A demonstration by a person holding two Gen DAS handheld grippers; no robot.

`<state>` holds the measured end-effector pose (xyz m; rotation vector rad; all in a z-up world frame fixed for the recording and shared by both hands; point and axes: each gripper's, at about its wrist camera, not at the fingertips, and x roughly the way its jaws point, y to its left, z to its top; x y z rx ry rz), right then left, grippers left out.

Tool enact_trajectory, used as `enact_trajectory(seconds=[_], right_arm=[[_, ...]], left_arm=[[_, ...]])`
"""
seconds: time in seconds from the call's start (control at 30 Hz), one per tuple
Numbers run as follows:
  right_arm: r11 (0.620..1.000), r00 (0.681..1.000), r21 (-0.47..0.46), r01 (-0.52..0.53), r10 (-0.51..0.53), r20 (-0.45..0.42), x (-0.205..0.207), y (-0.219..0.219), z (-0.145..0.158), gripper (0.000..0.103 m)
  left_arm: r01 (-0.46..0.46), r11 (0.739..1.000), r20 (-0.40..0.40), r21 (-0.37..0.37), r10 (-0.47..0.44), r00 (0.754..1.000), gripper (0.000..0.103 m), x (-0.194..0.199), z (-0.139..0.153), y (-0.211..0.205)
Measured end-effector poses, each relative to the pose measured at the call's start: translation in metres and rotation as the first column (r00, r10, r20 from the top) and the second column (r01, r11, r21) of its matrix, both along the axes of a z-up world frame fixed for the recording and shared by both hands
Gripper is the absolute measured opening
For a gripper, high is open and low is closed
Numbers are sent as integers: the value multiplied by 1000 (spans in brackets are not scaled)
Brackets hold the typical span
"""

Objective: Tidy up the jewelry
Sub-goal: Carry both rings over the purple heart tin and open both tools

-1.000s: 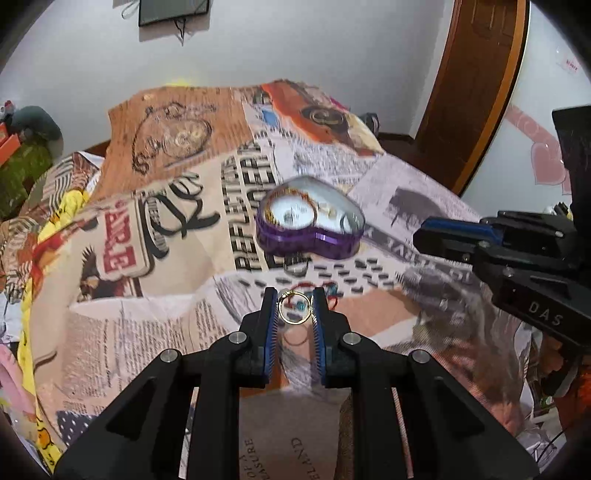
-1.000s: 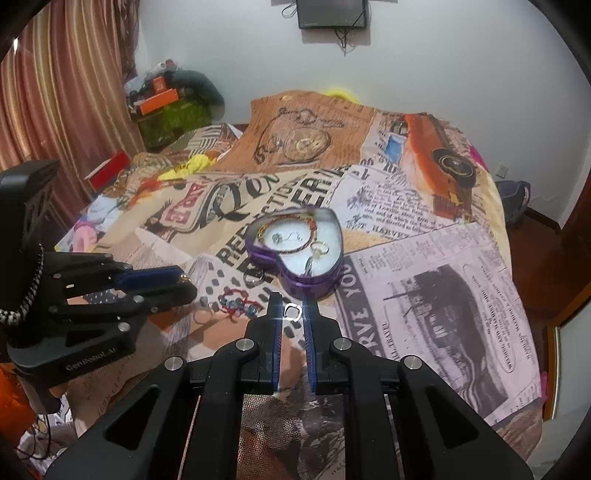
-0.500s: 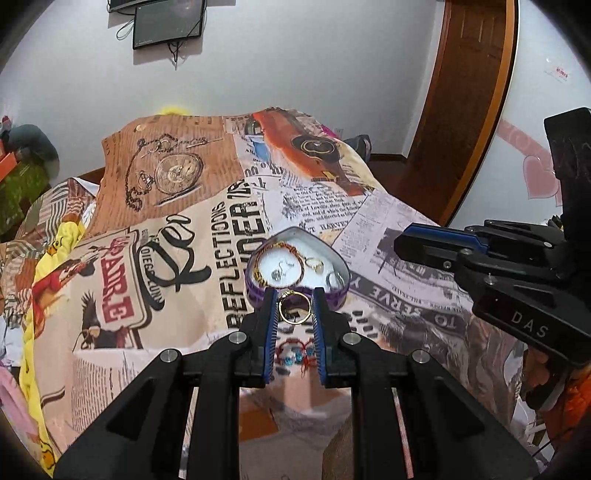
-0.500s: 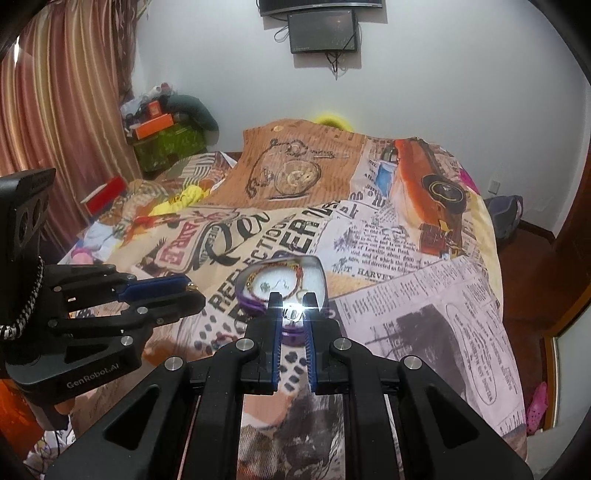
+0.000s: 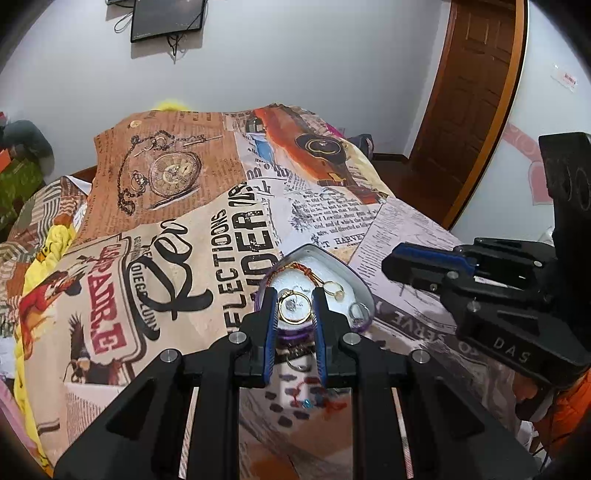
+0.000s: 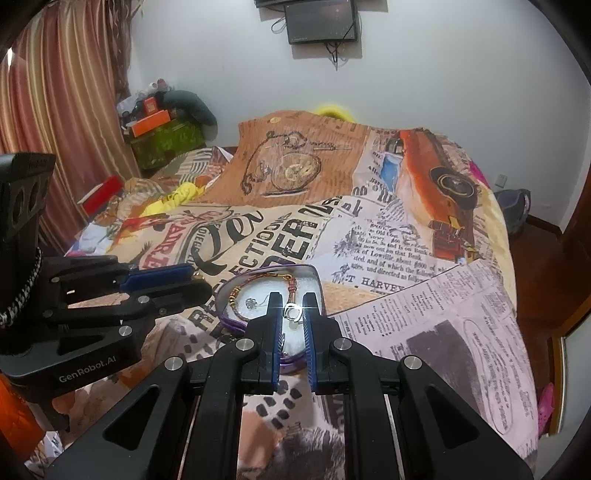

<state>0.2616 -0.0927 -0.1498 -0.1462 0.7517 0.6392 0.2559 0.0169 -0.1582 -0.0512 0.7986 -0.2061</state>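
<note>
A bed [image 5: 110, 295] draped in a newspaper-print spread fills a white-walled bedroom. Nearest, a beaded bracelet [image 5: 314, 397] lies on the spread. The left claw [image 5: 294, 307] grips a gold ring [image 5: 294, 307] over the heart-shaped purple tin [image 5: 364, 295]; the right claw [image 6: 293, 312] pinches a small silver ring [image 6: 293, 312] above the same tin [image 6: 317, 284]. A dark screen [image 5: 168, 16] hangs on the far wall.
</note>
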Motion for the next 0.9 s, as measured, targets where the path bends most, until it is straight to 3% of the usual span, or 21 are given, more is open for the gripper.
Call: enact_trajectory(seconds=[0.53,0.9], right_arm=[[996,997,-50,-69,67,-45,19,23,-26,10],[996,994,-43,-78,74,-80,22,21,-28,10]], left_arm=[[36,999,-51,-7,-36,998,17,27,-25,2],[10,1000,-69,-23,-12,998,17,28,-24,5]])
